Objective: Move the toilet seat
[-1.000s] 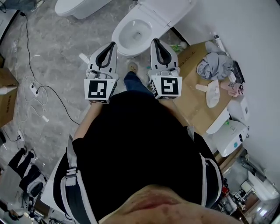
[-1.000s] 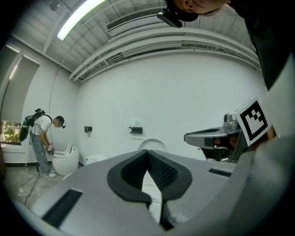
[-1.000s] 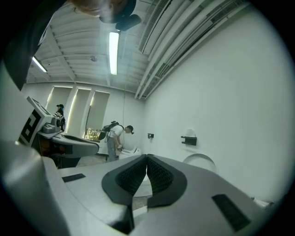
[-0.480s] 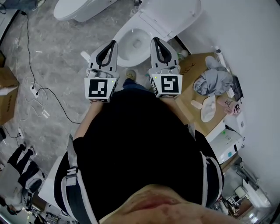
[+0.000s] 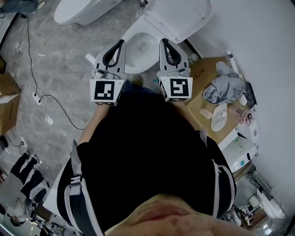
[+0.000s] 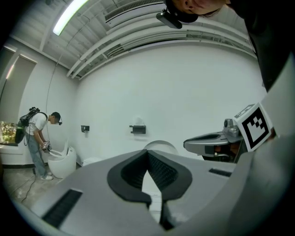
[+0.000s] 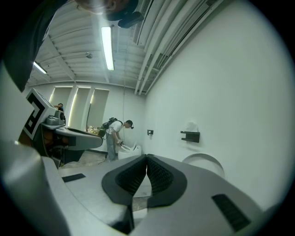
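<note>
the toilet seat [image 5: 177, 16] stands raised at 12 o'clock, tipped back toward the white wall [image 5: 258, 46] with almost no gap behind it; whether ring and lid are both up cannot be told. below it the toilet bowl [image 5: 133, 34] lies open, its front rim facing the person

both tongs are held out level, side by side, apart from each other and clear of the seat. the left gripper [image 5: 120, 43] has its tips pressed together with nothing between them, and sits over the bowl's 9 o'clock edge. the right gripper [image 5: 163, 42] is likewise pressed together and empty, over the bowl's 3 o'clock edge. the bowl's opening shows in the gap between them

room to move is uneven. at 2 to 3 o'clock a cardboard box [image 5: 203, 76] crowds in, its near corner just beside the bowl, with a grey cloth [image 5: 223, 90] lying on it. at 9 to 10 o'clock the grey floor [image 5: 60, 60] is open, crossed only by a black cable [image 5: 50, 99] running to a power strip [image 5: 36, 97]. a second toilet [image 5: 80, 10] stands at 11 o'clock, well apart from the first

in the gripper views a dark wall bracket [image 6: 137, 129] hangs above the seat's rounded top edge, and another person [image 6: 39, 138] bends over a far toilet [image 6: 62, 161] at 9 o'clock
</note>
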Tool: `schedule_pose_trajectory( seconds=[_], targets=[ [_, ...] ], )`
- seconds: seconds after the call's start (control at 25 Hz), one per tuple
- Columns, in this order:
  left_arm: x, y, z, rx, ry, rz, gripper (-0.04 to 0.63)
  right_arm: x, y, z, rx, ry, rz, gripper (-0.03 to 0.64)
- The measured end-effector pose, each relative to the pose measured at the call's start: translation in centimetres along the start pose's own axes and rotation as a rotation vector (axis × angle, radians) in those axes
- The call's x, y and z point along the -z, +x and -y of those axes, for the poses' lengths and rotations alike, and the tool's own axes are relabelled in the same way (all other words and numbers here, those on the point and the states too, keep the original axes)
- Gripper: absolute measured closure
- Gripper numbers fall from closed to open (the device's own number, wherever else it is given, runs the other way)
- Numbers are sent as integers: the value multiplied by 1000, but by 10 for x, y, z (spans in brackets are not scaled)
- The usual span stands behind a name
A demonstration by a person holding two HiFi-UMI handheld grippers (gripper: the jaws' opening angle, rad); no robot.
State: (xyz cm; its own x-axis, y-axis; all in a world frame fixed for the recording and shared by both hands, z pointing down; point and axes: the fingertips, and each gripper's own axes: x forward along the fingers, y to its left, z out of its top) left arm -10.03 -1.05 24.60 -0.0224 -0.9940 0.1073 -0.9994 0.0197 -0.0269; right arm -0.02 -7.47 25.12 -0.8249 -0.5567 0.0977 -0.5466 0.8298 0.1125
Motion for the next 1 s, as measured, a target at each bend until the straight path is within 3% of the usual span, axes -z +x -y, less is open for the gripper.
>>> schedule_pose_trajectory(
  seconds=[0.44, 1.0],
  targets=[
    [-17, 24, -6, 108, 23, 2, 588, -9, 11, 4, 73, 15, -2, 594],
    [5, 58, -27, 214, 25, -41, 588, 10, 33, 15, 162, 33, -60, 594]
  ],
)
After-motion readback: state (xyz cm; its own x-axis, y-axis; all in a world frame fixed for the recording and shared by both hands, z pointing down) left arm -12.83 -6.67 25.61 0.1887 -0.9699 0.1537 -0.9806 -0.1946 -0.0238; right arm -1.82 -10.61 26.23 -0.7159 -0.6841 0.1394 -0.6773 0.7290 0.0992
